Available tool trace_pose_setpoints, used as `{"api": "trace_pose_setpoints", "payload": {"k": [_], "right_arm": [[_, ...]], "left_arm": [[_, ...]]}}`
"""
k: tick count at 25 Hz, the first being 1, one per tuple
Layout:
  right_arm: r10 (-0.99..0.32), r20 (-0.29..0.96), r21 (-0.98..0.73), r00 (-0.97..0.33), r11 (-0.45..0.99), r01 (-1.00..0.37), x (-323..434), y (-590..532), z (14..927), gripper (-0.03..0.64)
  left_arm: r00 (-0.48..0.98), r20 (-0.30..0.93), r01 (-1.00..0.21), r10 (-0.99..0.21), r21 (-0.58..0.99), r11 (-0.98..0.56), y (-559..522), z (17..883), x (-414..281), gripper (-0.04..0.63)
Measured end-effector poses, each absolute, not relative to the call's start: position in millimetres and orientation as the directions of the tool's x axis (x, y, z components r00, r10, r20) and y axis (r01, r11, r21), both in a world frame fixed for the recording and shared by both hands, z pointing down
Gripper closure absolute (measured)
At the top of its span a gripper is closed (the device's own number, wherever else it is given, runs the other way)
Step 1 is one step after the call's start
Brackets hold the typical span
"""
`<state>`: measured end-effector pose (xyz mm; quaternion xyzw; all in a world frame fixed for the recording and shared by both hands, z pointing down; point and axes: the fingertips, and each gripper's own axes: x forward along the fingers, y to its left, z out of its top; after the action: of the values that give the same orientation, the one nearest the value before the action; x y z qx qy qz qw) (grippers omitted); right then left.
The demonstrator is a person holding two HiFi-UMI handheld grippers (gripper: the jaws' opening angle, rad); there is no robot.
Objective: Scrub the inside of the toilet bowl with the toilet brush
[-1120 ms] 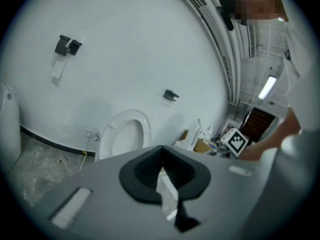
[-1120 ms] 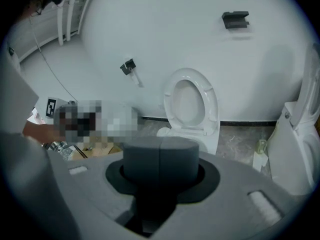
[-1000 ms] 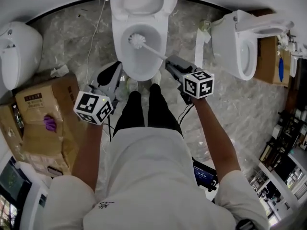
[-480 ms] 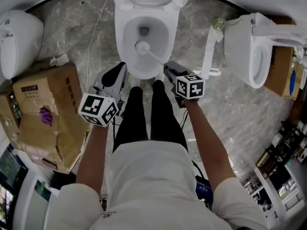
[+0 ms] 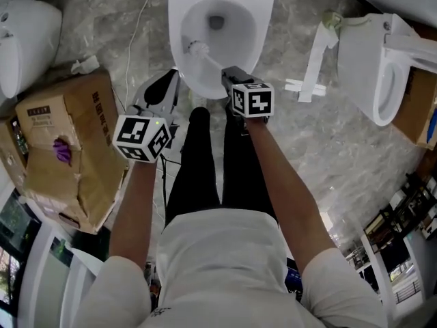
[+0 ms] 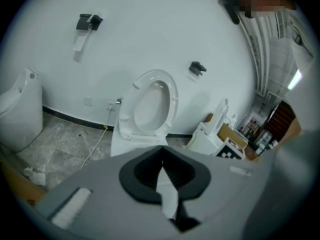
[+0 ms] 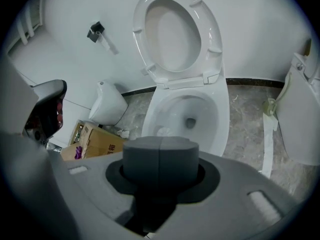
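Firmly, right gripper (image 5: 226, 73) jaws clamp toilet brush (image 5: 199, 48) in toilet bowl (image 5: 179, 20); left gripper (image 5: 169, 80) closed.

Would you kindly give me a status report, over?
Right gripper shut on toilet brush, head inside toilet bowl. Left gripper shut, empty. Bowl unobstructed.

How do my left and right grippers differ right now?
The right gripper has its jaws closed on the toilet brush, whose head is inside the toilet bowl; the left gripper holds nothing. The right gripper sits at the bowl's front rim, while the left gripper hangs over the floor left of it. Both point towards the bowl.
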<state>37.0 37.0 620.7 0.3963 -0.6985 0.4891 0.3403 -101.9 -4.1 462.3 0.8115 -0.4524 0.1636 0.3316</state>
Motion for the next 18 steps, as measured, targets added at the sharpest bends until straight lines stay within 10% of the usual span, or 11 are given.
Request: {"api": "trace_pose_setpoints", "payload": {"k": [18], "right_arm": [[-0.25, 0.901, -0.279, -0.355, 0.295, -0.914, -33, 4, 635, 0.469]], "left_arm": [[0.529, 0.588, -0.848, -0.612, 0.394, -0.354, -4, 487, -114, 0.604]]}}
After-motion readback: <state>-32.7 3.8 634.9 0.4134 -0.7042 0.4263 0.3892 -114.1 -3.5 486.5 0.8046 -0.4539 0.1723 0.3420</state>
